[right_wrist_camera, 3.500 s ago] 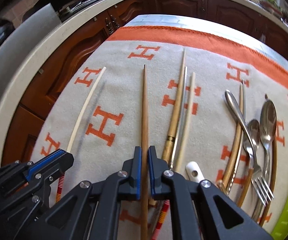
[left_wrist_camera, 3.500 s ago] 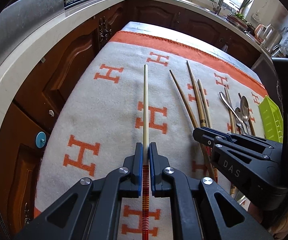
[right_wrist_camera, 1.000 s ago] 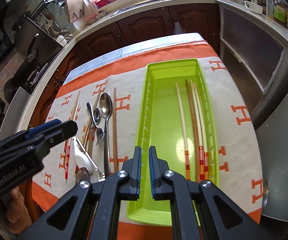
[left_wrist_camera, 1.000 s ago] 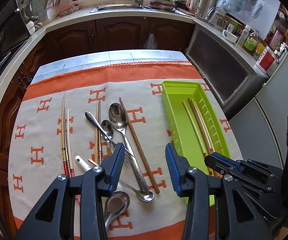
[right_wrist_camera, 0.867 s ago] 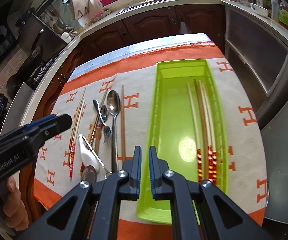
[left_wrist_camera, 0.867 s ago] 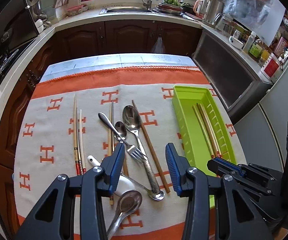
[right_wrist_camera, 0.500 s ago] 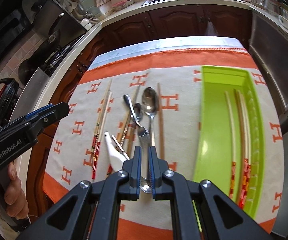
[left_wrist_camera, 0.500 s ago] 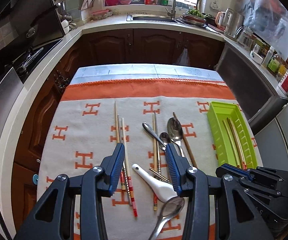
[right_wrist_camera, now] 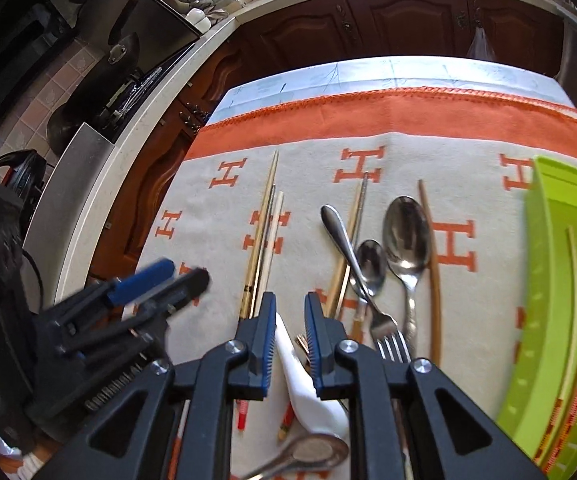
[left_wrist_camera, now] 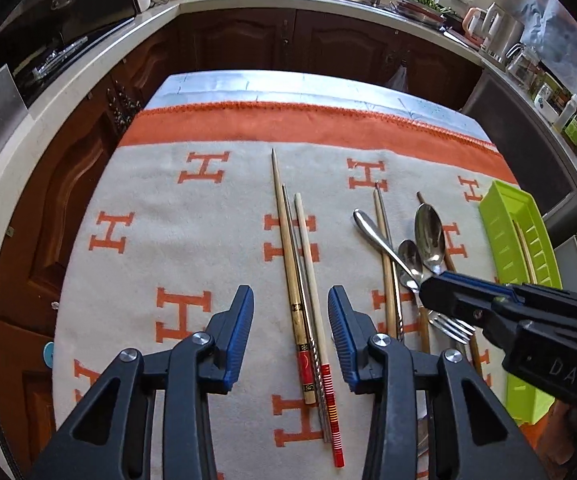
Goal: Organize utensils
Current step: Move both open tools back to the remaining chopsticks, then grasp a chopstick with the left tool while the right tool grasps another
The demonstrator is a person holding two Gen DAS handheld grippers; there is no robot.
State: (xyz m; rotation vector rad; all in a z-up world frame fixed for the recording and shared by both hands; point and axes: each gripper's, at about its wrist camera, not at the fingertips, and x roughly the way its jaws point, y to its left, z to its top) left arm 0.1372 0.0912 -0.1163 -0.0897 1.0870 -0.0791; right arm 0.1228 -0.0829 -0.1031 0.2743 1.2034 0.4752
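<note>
The left claw [left_wrist_camera: 290, 334], jaws spread and empty, straddles three chopsticks [left_wrist_camera: 302, 292] lying side by side on the bench, long axes running straight ahead (in line with its fingers). The right claw [right_wrist_camera: 290, 340], partly parted and empty, hangs over the white spoon [right_wrist_camera: 308, 384]; the left is nearer the chopsticks.

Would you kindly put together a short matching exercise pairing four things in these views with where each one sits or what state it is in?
Things:
1. left gripper
2. green tray
3. white ceramic spoon
4. large metal spoon

Places or states:
A. holds several chopsticks
B. open, straddling three chopsticks on the cloth
C. between the right gripper's fingers
D. lies on the cloth beside a smaller spoon

Pairs: 1-B, 2-A, 3-C, 4-D
</note>
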